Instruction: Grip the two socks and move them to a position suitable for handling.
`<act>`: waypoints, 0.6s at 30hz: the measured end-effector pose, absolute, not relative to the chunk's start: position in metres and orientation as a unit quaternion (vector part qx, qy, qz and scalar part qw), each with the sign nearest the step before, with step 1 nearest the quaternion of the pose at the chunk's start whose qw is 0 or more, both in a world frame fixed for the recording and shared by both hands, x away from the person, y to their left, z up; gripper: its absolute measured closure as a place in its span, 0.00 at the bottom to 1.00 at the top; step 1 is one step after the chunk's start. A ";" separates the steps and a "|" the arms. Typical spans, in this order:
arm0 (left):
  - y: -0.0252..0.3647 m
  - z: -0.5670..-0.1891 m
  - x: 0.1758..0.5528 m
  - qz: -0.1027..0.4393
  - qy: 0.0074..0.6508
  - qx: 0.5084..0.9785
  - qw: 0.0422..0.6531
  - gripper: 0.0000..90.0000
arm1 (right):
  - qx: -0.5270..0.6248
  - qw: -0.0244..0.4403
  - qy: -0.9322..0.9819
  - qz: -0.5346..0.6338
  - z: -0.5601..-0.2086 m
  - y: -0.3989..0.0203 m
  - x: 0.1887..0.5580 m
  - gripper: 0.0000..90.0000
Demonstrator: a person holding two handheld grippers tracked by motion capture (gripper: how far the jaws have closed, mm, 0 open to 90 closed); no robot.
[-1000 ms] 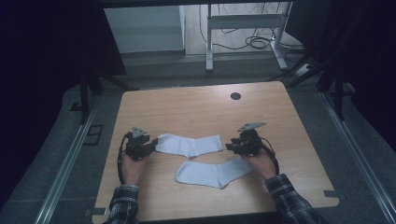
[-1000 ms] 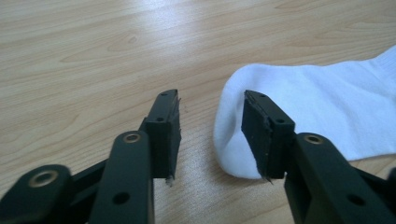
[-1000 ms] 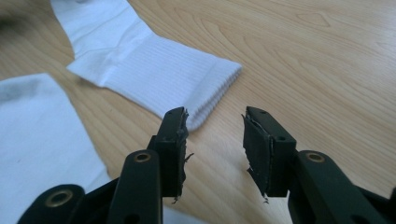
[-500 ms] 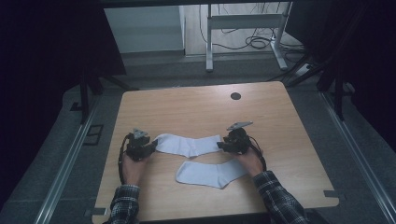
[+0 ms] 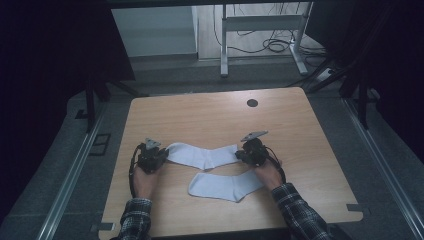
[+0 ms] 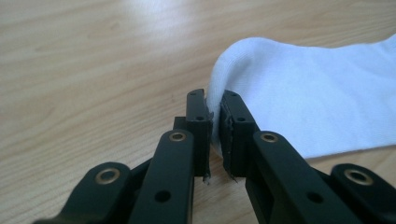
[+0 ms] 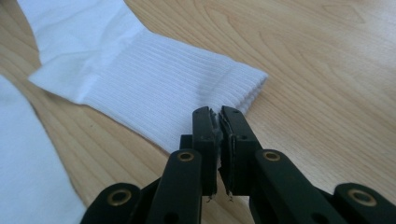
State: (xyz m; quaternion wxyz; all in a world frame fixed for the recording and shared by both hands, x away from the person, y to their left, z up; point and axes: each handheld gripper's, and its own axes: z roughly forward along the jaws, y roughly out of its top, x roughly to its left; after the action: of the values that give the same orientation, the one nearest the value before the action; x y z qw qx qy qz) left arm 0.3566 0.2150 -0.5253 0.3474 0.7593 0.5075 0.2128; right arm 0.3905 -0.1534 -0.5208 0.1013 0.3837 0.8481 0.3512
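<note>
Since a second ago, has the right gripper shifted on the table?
Yes. The right gripper has slid left, away from the table's right edge, to the ribbed cuff of the upper sock, and its jaws have just closed on it.

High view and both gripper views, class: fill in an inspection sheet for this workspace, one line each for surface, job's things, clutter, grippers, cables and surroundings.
Surface: wooden table, light grain, with a dark round hole near the far edge.
Job's things: far sock, white, lying flat between the grippers; near sock, white, lying flat closer to the person.
Clutter: nothing seen.
Grippers: left gripper has just closed on the far sock's toe end; right gripper has just closed on its ribbed cuff edge.
Cables: loose cables on the floor beyond the table.
Surroundings: white metal stand; dark curtains at the sides.
</note>
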 end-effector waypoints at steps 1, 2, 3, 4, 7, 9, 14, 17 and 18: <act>0.213 -0.523 0.355 0.214 0.505 0.759 0.350 0.92 | 0.385 0.102 0.847 0.353 -0.518 -0.155 0.390 0.94; 0.212 -0.520 0.354 0.215 0.502 0.760 0.352 0.92 | 0.383 0.102 0.846 0.356 -0.516 -0.158 0.389 0.94; 0.210 -0.518 0.353 0.216 0.499 0.761 0.354 0.92 | 0.383 0.103 0.845 0.359 -0.513 -0.161 0.388 0.94; 0.208 -0.516 0.351 0.216 0.496 0.762 0.357 0.92 | 0.381 0.104 0.845 0.361 -0.510 -0.164 0.387 0.94; 0.202 -0.510 0.347 0.217 0.486 0.766 0.360 0.92 | 0.379 0.106 0.844 0.366 -0.502 -0.173 0.383 0.94; 0.197 -0.506 0.343 0.217 0.480 0.769 0.362 0.92 | 0.375 0.108 0.844 0.369 -0.496 -0.180 0.380 0.94; 0.187 -0.498 0.331 0.214 0.462 0.778 0.367 0.92 | 0.370 0.106 0.843 0.376 -0.487 -0.198 0.371 0.94; 0.180 -0.495 0.323 0.211 0.452 0.785 0.367 0.91 | 0.370 0.102 0.845 0.372 -0.484 -0.208 0.365 0.94; 0.178 -0.495 0.320 0.212 0.448 0.788 0.366 0.91 | 0.370 0.100 0.846 0.371 -0.483 -0.211 0.363 0.94</act>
State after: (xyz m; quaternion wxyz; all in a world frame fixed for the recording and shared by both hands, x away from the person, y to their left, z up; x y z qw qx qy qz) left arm 0.3198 0.1778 -0.4949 0.3659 0.7877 0.4479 0.2121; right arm 0.3626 -0.2106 -0.4832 0.1000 0.3698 0.8458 0.3712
